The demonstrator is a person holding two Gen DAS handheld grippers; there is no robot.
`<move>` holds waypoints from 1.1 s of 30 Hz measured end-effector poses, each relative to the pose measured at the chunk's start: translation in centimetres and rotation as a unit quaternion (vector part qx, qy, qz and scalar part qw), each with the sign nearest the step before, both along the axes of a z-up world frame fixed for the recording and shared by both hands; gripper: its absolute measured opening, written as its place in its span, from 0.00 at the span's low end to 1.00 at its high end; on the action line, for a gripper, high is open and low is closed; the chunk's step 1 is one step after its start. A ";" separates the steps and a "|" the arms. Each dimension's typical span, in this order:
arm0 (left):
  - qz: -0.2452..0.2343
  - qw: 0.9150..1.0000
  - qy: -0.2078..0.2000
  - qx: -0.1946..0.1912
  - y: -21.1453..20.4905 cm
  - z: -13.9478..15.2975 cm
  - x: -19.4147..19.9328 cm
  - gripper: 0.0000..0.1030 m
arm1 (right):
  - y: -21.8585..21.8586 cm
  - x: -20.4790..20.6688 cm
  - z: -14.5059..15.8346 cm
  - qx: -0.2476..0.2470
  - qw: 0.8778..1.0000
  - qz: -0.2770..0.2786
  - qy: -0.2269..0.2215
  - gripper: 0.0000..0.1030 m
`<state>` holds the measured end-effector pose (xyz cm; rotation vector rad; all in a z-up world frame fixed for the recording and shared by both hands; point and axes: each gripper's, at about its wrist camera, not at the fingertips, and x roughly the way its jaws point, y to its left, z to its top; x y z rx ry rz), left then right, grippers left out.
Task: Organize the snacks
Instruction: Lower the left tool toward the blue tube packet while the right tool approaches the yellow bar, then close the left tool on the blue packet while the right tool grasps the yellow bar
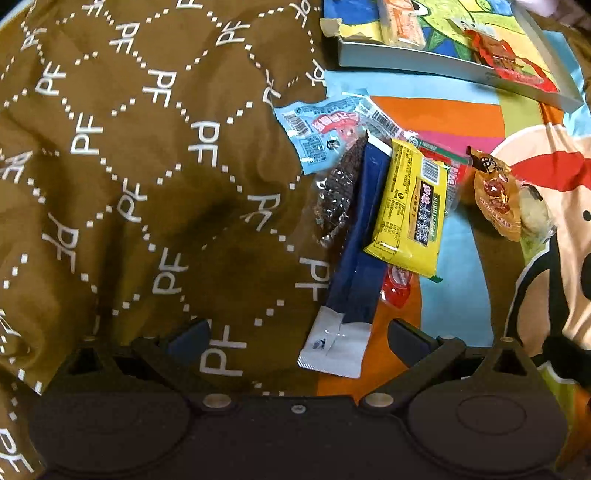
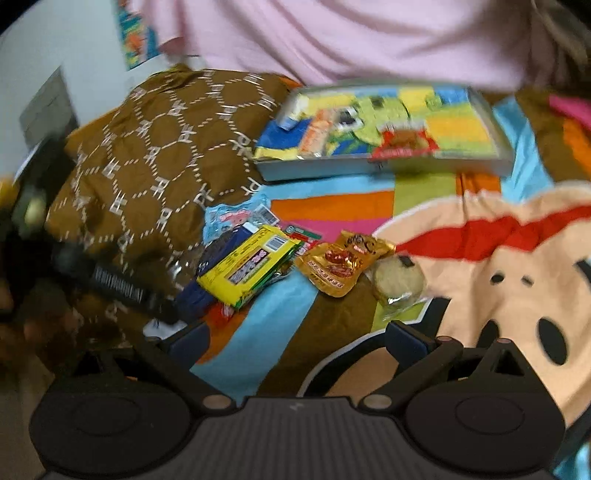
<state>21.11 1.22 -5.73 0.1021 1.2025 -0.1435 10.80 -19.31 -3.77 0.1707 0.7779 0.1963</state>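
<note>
A pile of snack packets lies on a colourful cartoon bedspread. In the left wrist view my left gripper (image 1: 297,338) is open, and the white end of a long blue packet (image 1: 358,258) lies between its fingers without being pinched. A yellow packet (image 1: 410,206) rests across the blue one, with a light blue packet (image 1: 321,129) and a gold packet (image 1: 495,195) beside them. My right gripper (image 2: 297,339) is open over bare bedspread. Just beyond it are the gold packet (image 2: 343,262), a round pale cookie (image 2: 397,282) and the yellow packet (image 2: 251,266).
A shallow grey tray (image 1: 406,61) at the back holds an orange snack (image 1: 400,22) and a red one (image 1: 509,59). A brown quilt printed "PF" (image 1: 147,166) bulges on the left. A person in a pink top (image 2: 369,37) sits behind the tray (image 2: 332,171).
</note>
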 end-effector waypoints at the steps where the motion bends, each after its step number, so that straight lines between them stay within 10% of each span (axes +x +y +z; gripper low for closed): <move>1: -0.001 1.000 -0.006 0.008 -0.2 0.0 -0.2 0.99 | -0.4 0.9 0.0 0.022 1.000 0.002 0.014 1.00; 13: -0.009 1.000 -0.009 0.015 -0.6 -1.1 0.1 0.99 | 3.0 12.4 -0.8 0.126 0.981 -0.010 0.148 0.98; 33: -0.003 1.000 -0.012 -0.015 0.1 -1.5 -0.3 0.95 | 2.4 13.8 -4.4 0.089 0.969 -0.028 0.228 0.49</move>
